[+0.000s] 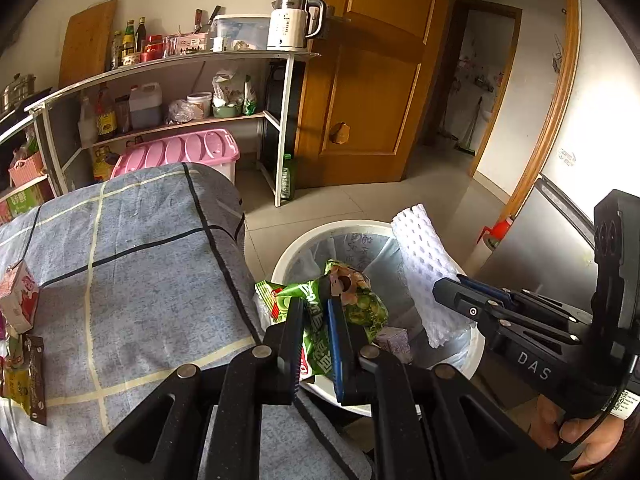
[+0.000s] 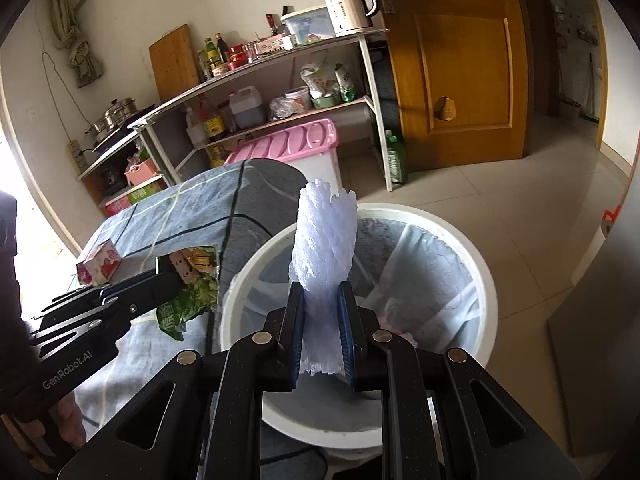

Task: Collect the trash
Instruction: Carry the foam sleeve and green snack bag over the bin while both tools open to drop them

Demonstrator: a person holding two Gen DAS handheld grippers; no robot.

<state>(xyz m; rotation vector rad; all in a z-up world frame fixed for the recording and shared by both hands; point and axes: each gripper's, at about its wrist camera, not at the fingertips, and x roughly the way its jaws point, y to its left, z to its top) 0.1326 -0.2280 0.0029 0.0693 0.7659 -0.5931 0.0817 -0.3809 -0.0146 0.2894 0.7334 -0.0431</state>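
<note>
1. Left wrist view: the left gripper (image 1: pixel 318 308) had its jaws clamped on a green snack bag (image 1: pixel 340 300), held over the near rim of the white trash bin (image 1: pixel 304 240), beside the bench (image 1: pixel 132 264) under a checked grey cloth. A small pink carton (image 1: pixel 18 300) and flat wrappers (image 1: pixel 28 376) lay on the cloth's left edge. The right gripper (image 1: pixel 444 286) pinched a white foam net (image 1: pixel 424 272) over the bin.

2. Right wrist view: the right gripper (image 2: pixel 322 296) had its jaws clamped on the foam net (image 2: pixel 324 240), upright above the lined bin (image 2: pixel 472 248). The left gripper (image 2: pixel 166 276) held the snack bag (image 2: pixel 192 296) just left of the bin's rim.
</note>
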